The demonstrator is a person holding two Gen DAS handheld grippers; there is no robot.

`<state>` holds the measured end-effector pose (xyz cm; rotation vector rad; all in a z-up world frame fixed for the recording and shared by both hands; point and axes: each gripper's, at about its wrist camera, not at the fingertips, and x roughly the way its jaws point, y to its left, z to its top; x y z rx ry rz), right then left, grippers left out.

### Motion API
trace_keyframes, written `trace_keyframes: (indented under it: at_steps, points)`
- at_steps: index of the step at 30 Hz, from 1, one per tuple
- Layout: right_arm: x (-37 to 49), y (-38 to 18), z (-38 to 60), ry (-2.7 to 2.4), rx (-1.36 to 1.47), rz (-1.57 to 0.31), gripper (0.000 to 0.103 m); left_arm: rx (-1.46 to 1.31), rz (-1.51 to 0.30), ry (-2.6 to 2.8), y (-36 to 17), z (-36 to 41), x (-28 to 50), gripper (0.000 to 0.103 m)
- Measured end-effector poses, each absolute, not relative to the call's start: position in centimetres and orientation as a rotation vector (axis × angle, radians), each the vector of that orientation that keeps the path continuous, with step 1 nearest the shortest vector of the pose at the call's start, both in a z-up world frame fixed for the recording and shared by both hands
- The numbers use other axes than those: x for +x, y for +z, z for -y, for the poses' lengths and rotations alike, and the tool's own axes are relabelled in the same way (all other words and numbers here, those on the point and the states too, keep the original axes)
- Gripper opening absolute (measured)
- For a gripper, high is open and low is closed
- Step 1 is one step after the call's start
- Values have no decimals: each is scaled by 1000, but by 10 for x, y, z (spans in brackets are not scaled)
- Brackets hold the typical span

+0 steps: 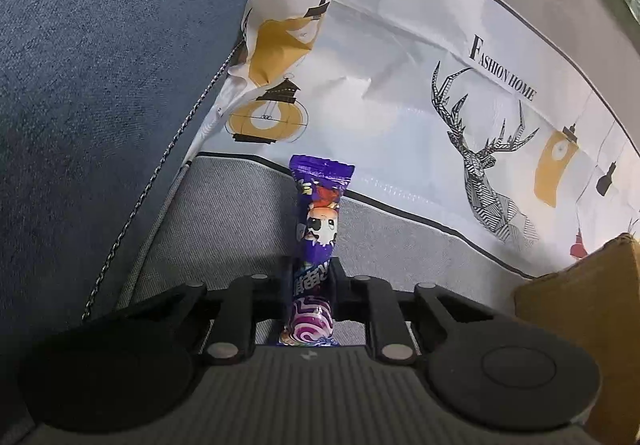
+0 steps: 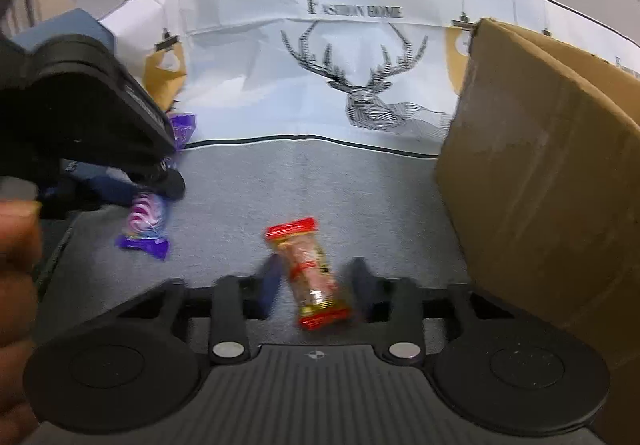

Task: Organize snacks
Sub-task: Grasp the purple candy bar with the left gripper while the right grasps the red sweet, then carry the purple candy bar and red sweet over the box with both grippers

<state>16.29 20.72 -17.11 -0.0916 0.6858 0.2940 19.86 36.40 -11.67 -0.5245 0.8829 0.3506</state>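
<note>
In the left wrist view, a purple candy packet (image 1: 320, 213) with a cartoon face and a swirl stands between the fingers of my left gripper (image 1: 314, 269), which is shut on its lower half. The right wrist view shows that same purple packet (image 2: 144, 221) under the left gripper (image 2: 160, 173), low over the grey cloth. My right gripper (image 2: 314, 277) is shut on a red and clear snack packet (image 2: 304, 245), which lies slightly tilted on the grey cloth; this view is blurred.
A brown cardboard box (image 2: 540, 165) stands at the right, its corner also in the left wrist view (image 1: 592, 325). A white cloth with a deer print (image 1: 400, 85) covers the back. A blue cushion (image 1: 100, 85) lies at the left. A person's hand (image 2: 16, 285) shows at the left edge.
</note>
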Motion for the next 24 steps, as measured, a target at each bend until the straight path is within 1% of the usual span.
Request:
trace_keyframes:
  at_steps: [6,11,14,17,24]
  points:
    - [137,-152,-202,354,-82,-668,18,-540,-846,311,-101,-357,183,15]
    - [103,-131,-185,386,-88,-678,17,-520,-870,297,-96,-340,162,15]
    - [82,-118,-172,407,-80,-684,17,-507,-862,301,-88,-331,138,15]
    - [59,-102,-157,431,-75,-649,17,-517,-853,298,-79,-320,107,15]
    - [8,-57,-106,498,-30,-540,17,-436,-705,257,-46,-274,40,15]
